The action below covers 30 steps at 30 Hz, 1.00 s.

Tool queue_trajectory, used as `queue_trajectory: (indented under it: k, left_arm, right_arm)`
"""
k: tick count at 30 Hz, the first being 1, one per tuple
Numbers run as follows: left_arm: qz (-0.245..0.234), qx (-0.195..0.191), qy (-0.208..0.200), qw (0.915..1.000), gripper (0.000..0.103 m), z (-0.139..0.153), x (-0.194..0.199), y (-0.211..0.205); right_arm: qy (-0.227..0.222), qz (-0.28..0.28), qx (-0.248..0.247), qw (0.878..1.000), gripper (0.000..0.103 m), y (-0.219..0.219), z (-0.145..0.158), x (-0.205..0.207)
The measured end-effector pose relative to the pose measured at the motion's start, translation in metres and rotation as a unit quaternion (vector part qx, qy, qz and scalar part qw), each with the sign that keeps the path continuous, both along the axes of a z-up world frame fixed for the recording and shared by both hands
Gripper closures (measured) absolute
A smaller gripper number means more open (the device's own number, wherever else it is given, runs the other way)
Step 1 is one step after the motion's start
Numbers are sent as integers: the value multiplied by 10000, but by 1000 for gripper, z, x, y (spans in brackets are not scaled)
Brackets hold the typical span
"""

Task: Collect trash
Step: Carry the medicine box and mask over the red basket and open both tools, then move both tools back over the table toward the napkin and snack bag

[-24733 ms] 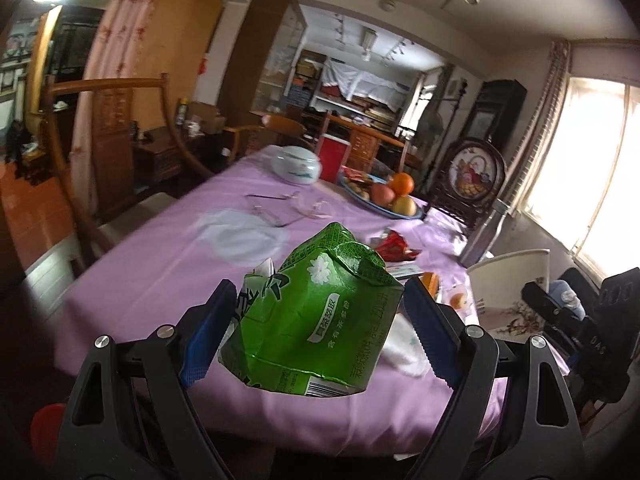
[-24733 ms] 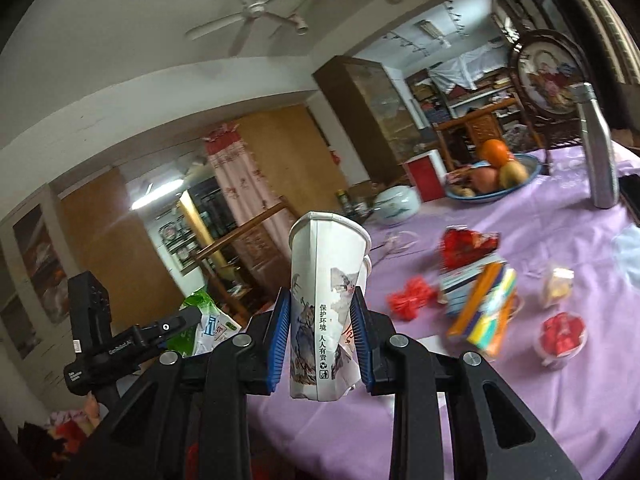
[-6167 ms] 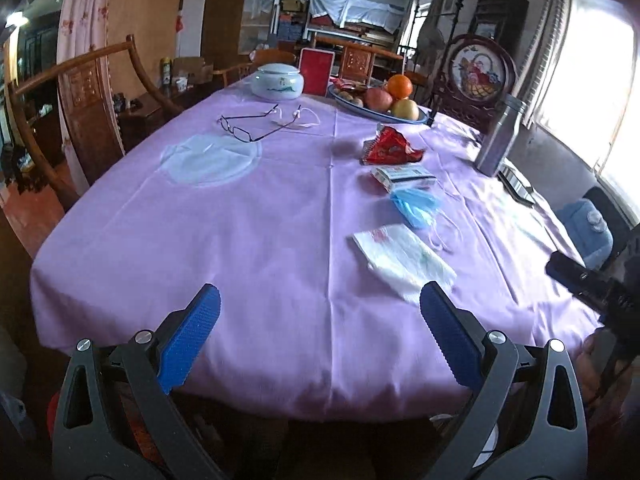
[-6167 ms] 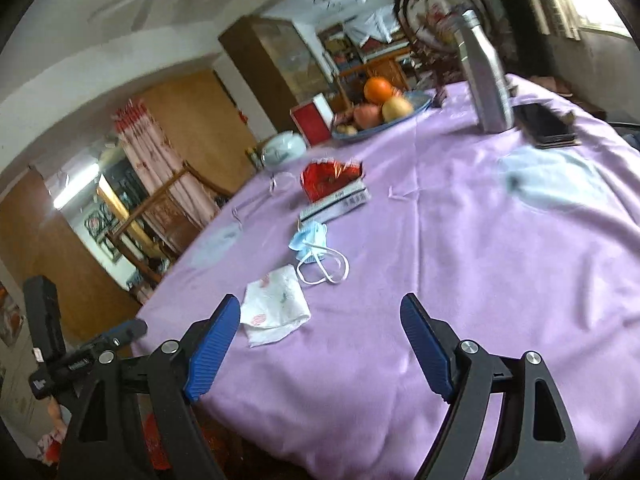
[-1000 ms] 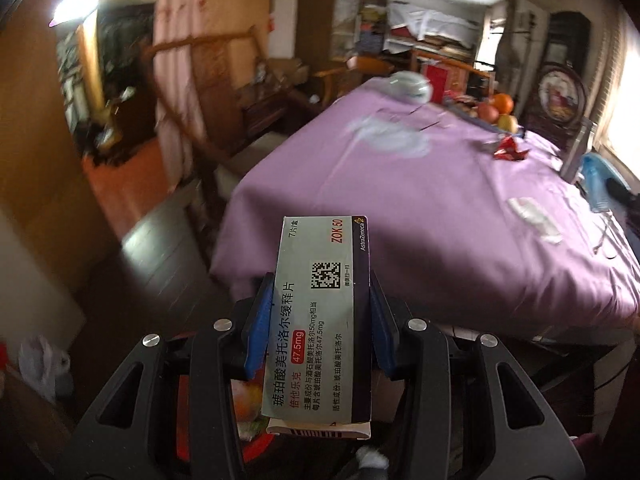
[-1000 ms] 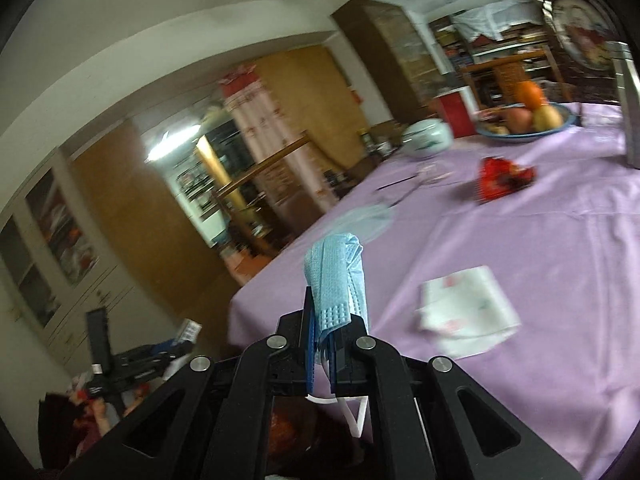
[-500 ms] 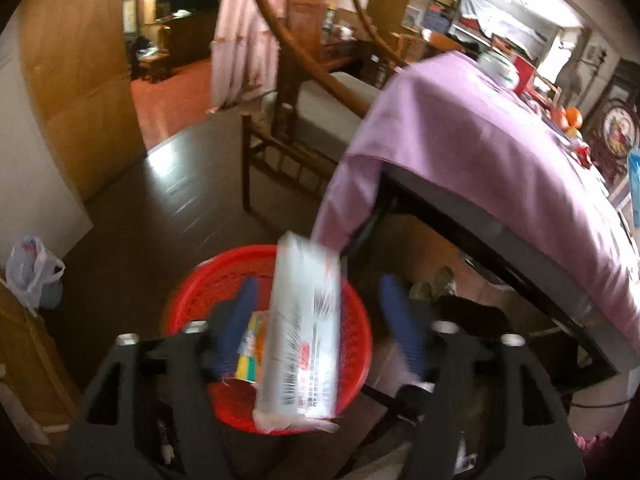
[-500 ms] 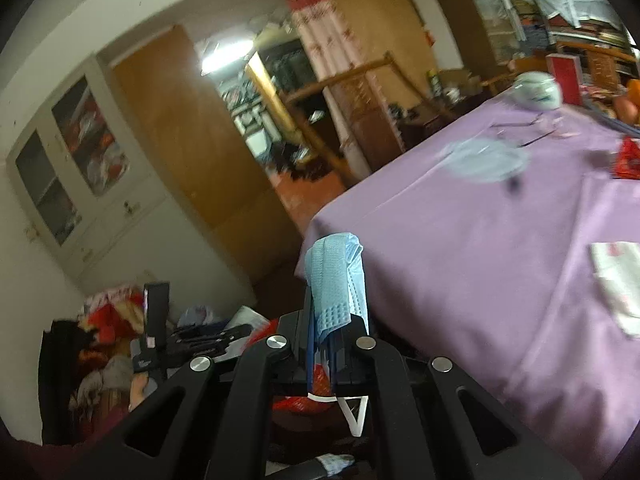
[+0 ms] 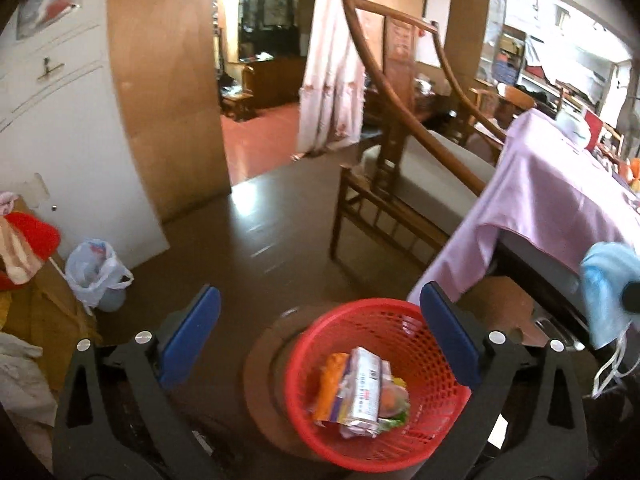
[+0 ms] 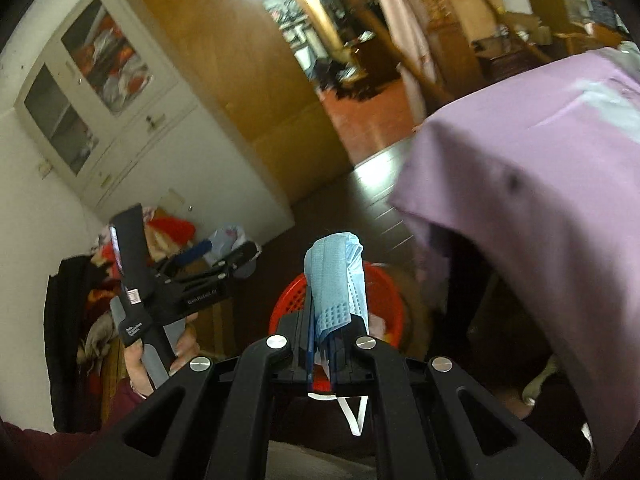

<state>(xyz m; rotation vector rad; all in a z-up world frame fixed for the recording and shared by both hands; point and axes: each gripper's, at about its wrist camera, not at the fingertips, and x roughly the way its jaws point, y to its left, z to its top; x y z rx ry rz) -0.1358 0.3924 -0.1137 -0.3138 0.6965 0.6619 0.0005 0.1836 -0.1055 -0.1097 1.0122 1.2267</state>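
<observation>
Trash fills the red basket [image 9: 434, 364] on the dark floor at six o'clock, a white medicine box [image 9: 362, 386] lying on top. The left tool [image 9: 320, 332] hangs above it, jaws opening wide with nothing between them. The right tool [image 10: 328, 354] is pinched tight on a blue face mask [image 10: 336, 284] (ear loops dangling), over the basket. At three o'clock stands the purple-draped tabletop [image 9: 560, 200]; at twelve o'clock, a wooden chair [image 9: 404, 152].
</observation>
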Motion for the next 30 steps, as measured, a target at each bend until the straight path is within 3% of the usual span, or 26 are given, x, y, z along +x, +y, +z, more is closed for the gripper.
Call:
queue_trajectory:
  k: [4, 6, 7, 11, 18, 30]
  left_arm:
    - [66, 12, -49, 10000, 7, 0, -7, 7]
    - [78, 12, -97, 9999, 7, 2, -11, 9]
    - [89, 5, -126, 9999, 7, 3, -13, 10]
    - [81, -59, -227, 9997, 7, 4, -15, 12]
    - [-49, -31, -194, 9998, 7, 9, -7, 3]
    - [-702, 117, -469, 9964, 7, 41, 16, -48]
  right_arm:
    - [87, 223, -151, 9996, 94, 34, -13, -6]
    - [68, 264, -322, 9991, 83, 49, -20, -8]
    - [78, 264, -345, 9990, 72, 51, -22, -7]
    - [41, 276, -345, 9990, 70, 53, -22, -10]
    - [-35, 31, -129, 9999, 64, 26, -7, 0]
    - [-371, -1115, 408, 9922, 50, -79, 28, 28]
